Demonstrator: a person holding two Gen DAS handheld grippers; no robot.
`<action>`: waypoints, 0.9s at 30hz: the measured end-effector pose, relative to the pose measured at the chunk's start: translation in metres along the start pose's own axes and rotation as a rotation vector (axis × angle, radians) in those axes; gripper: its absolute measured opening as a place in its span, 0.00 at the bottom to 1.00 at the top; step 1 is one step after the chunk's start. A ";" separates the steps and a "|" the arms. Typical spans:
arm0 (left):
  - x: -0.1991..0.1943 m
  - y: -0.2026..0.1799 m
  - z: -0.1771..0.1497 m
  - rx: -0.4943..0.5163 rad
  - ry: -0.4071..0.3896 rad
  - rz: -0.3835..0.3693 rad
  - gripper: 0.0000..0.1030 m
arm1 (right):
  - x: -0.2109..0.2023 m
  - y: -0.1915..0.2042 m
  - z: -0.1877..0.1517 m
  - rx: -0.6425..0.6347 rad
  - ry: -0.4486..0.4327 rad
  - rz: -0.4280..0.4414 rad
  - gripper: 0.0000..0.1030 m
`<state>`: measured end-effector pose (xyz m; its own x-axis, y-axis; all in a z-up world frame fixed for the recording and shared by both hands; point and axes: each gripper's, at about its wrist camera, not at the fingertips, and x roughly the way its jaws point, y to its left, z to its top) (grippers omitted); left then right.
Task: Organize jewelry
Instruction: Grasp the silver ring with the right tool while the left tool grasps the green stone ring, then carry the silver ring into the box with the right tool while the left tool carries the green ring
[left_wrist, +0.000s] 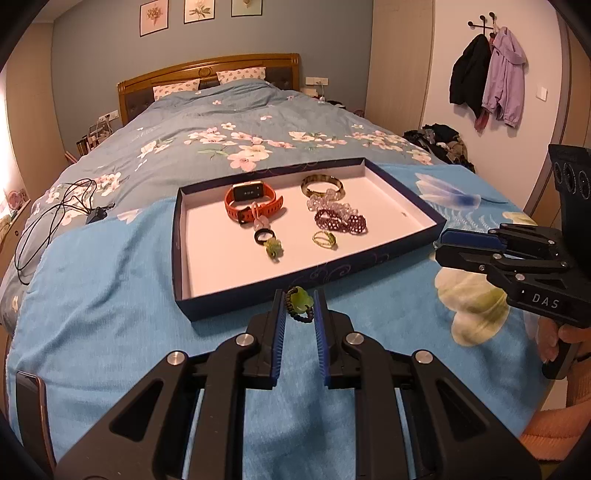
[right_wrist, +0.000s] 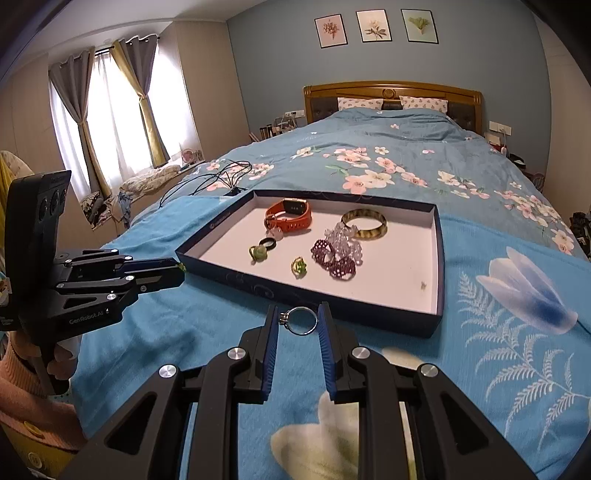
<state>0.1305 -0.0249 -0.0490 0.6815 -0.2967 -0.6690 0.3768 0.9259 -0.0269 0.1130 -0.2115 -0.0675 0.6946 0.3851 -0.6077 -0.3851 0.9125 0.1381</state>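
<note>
A shallow dark blue box lid (left_wrist: 373, 254) (right_wrist: 439, 258) with a white inside lies on a blue blanket on the bed. In it are an orange watch (left_wrist: 253, 203) (right_wrist: 290, 218), a brown bangle (left_wrist: 322, 185) (right_wrist: 365, 223), clear beads (left_wrist: 328, 203), a purple bead bracelet (left_wrist: 340, 221) (right_wrist: 334, 260), a black ring with a green charm (left_wrist: 267, 242) (right_wrist: 262, 249) and a green-gold ring (left_wrist: 324, 239) (right_wrist: 298, 267). My left gripper (left_wrist: 300, 306) is shut on a green stone ring (left_wrist: 300, 303) just before the lid's near edge. My right gripper (right_wrist: 300, 319) is shut on a silver ring (right_wrist: 302, 320) before the lid's near edge.
A black cable (left_wrist: 55, 218) (right_wrist: 218, 177) lies on the floral duvet left of the lid. A phone (left_wrist: 31, 410) lies at the blanket's near left. Coats (left_wrist: 487, 77) hang on the right wall. Dark clothes (left_wrist: 439, 144) are piled by the bed.
</note>
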 end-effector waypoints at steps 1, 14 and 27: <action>0.000 0.000 0.001 0.000 -0.002 0.000 0.15 | 0.001 -0.001 0.002 0.000 -0.003 0.002 0.19; -0.001 -0.002 0.015 0.006 -0.031 0.007 0.15 | 0.005 -0.004 0.020 -0.019 -0.030 -0.001 0.19; 0.004 0.003 0.029 0.009 -0.051 0.025 0.15 | 0.009 -0.004 0.031 -0.040 -0.040 -0.009 0.19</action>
<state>0.1526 -0.0301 -0.0303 0.7216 -0.2850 -0.6310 0.3647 0.9311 -0.0035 0.1395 -0.2072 -0.0498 0.7218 0.3829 -0.5765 -0.4021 0.9100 0.1010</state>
